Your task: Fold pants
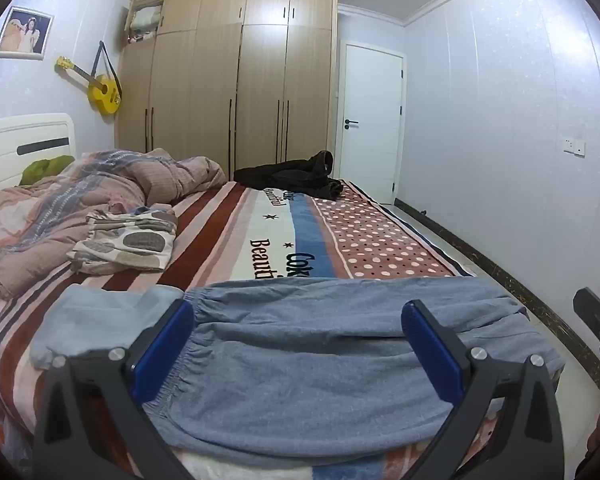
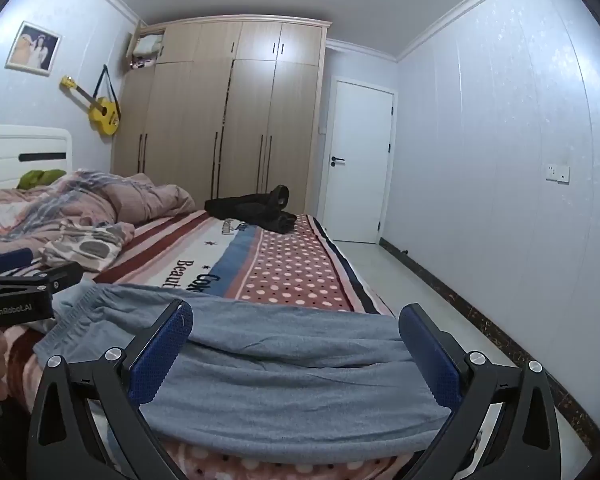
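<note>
The left gripper [image 1: 298,316] stands spread wide, gripping nothing, its blue pads [image 1: 162,350] poised over the grey-blue pants [image 1: 300,344]. Beside it the right gripper [image 2: 296,322] is spread just as wide, also empty, over the same cloth. The pants lie crosswise along the near edge of the bed [image 1: 372,236], waistband toward the left. Further up lie a spotted cloth [image 1: 128,242], a rumpled quilt [image 1: 60,196] and dark clothes [image 1: 296,174] near the wardrobe [image 1: 228,80].

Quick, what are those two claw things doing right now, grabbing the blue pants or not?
Left gripper: open, holding nothing, above the blue pants.
Right gripper: open, holding nothing.
</note>
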The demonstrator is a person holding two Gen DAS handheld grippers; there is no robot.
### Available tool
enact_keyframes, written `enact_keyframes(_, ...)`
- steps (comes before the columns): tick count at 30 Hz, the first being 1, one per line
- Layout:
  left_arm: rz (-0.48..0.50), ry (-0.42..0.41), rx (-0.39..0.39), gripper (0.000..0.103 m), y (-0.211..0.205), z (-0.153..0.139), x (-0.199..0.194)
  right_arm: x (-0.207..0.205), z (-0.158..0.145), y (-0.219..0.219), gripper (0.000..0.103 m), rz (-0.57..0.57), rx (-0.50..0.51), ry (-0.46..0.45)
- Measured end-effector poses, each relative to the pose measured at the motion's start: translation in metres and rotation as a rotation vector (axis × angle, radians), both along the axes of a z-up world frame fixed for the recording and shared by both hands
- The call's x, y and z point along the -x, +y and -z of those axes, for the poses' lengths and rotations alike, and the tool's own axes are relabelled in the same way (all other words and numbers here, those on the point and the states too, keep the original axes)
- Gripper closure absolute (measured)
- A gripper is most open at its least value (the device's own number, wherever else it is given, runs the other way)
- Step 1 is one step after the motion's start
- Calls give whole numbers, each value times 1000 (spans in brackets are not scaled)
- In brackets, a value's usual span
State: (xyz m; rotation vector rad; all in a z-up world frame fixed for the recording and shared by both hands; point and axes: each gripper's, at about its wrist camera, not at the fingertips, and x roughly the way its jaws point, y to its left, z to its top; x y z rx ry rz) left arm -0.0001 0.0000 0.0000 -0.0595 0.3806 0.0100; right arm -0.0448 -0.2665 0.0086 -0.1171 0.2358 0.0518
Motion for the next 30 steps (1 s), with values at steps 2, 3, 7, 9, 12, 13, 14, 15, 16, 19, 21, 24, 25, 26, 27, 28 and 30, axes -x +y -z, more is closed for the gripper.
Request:
enact_keyframes(2, 1, -1, -1, 1, 0, 0, 0, -2, 0, -1, 0, 5, -23, 24)
enact_keyframes(3, 0, -2, -1, 1, 0, 0, 1, -1, 0, -1, 0, 5, -21, 20)
enact_keyframes(7, 0, 2, -2, 1, 0, 0, 0, -2, 1, -3, 0, 6, -12, 7)
enact_keyframes(9, 2, 2, -3, 1, 0, 0, 0, -2, 1, -3, 0, 6, -9, 7)
enact_keyframes(12, 1, 3, -4, 1, -1, 0, 0, -2, 1, -2, 0, 6, -10, 8)
enact_keyframes(13, 0, 3, -5, 1, -1, 0, 0, -1, 2, -3, 0, 6, -11, 9)
enact_keyframes(14, 1, 3, -5, 1, -1, 0, 1, 1, 2, -3, 0, 5, -10, 10)
enact_keyframes(15, 0, 4, -5, 1, -1, 0, 0, 1, 2, -3, 0, 7, -10, 9)
enact_keyframes(16, -1, 4, -5, 1, -1, 0, 0, 1, 1, -4, 0, 6, -10, 10)
enact_keyframes(19, -1, 4, -6, 1, -1, 0, 0, 2, 1, -3, 0, 5, -10, 11)
enact_keyframes(21, -2, 6, -7, 1, -3, 2, -1, 1, 2, -2, 0, 6, -8, 13)
enact_keyframes(24, -6, 7, -10, 1, 1, 5, 0, -2, 6, 1, 0, 10, -13, 16)
enact_keyframes(25, -6, 7, -9, 1, 2, 6, 1, -2, 6, 1, 0, 9, -16, 16)
enact_keyframes(26, -6, 7, -9, 1, 2, 4, 3, -2, 6, 1, 0, 10, -15, 16)
enact_keyframes(27, -6, 8, -9, 1, 2, 5, 2, -2, 6, 1, 0, 10, -15, 17)
enact_keyframes(28, -6, 8, -10, 1, 2, 5, 2, -2, 6, 1, 0, 10, -14, 16)
enact_keyframes(30, -7, 10, -11, 1, 2, 4, 3, -2, 6, 0, 0, 12, -17, 19)
